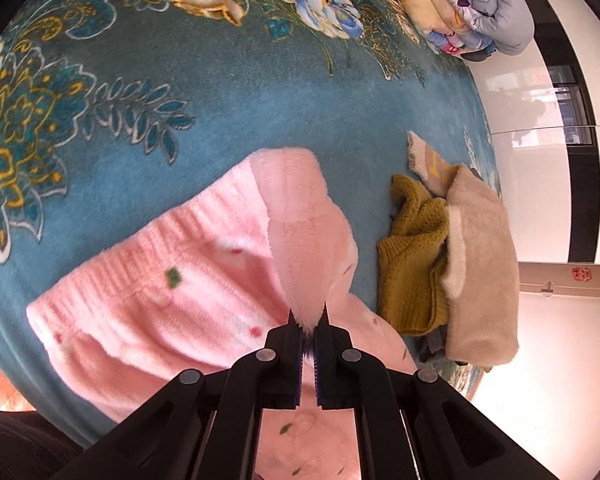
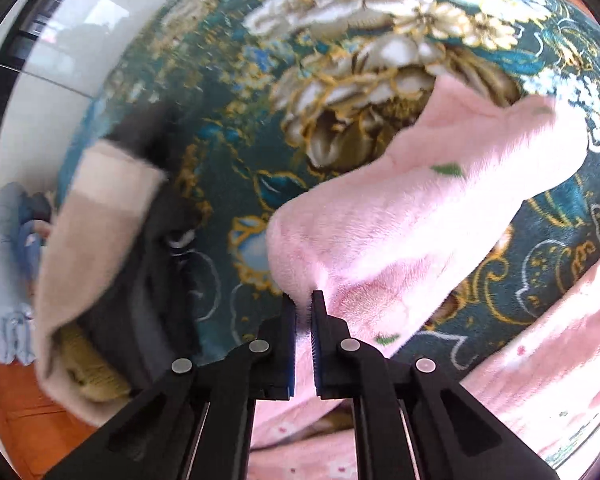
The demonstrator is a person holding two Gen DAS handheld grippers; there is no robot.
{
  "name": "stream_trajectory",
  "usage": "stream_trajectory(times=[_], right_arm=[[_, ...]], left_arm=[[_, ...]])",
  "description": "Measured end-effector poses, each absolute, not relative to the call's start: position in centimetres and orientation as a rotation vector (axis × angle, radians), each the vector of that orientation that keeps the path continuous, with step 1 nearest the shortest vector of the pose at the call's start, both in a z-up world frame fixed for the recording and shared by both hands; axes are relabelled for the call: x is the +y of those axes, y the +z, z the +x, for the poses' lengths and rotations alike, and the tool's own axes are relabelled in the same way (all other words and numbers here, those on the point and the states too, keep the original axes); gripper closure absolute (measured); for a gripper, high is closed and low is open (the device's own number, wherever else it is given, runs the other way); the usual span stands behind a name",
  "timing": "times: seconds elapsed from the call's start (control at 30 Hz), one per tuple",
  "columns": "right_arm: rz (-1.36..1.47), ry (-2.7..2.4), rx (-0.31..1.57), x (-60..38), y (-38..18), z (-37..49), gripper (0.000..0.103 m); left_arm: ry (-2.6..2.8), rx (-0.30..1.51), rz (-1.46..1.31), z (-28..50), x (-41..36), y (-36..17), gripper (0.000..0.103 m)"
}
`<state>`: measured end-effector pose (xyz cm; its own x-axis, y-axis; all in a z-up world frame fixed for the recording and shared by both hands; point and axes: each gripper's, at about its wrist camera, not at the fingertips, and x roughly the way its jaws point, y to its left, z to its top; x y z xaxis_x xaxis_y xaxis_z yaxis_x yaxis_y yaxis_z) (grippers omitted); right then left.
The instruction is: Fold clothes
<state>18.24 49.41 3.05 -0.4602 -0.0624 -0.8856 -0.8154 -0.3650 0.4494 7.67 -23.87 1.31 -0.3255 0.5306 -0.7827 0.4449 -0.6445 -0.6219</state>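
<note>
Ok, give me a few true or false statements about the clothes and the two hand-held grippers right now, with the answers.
1. The left hand-held gripper is shut on the pink fleece garment. True.
2. The right hand-held gripper hangs open over the blanket. False: it too is shut on a fold of the pink fleece garment.
3. A mustard knit sweater lies beside the pink garment. True.
4. The clothes lie on a plain white sheet. False: they lie on a teal floral blanket.
5. A beige fuzzy garment lies partly over the mustard sweater. True.
</note>
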Motion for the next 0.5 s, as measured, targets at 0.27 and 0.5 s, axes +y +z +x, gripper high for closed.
stream_trajectory(times=[0.27,0.5], right_arm=[[-1.022,2.165,1.343,48.7,13.2,22.2,0.097],[-1.116,2.198,1.264,47.6,13.9,30.3,0.097]], left_arm=[[2.182,-1.217,-1.666,9.8,-25.0,5.1,0.099],[2.148,-1.086,-1.843,12.4,-26.1,4.7,0.099]])
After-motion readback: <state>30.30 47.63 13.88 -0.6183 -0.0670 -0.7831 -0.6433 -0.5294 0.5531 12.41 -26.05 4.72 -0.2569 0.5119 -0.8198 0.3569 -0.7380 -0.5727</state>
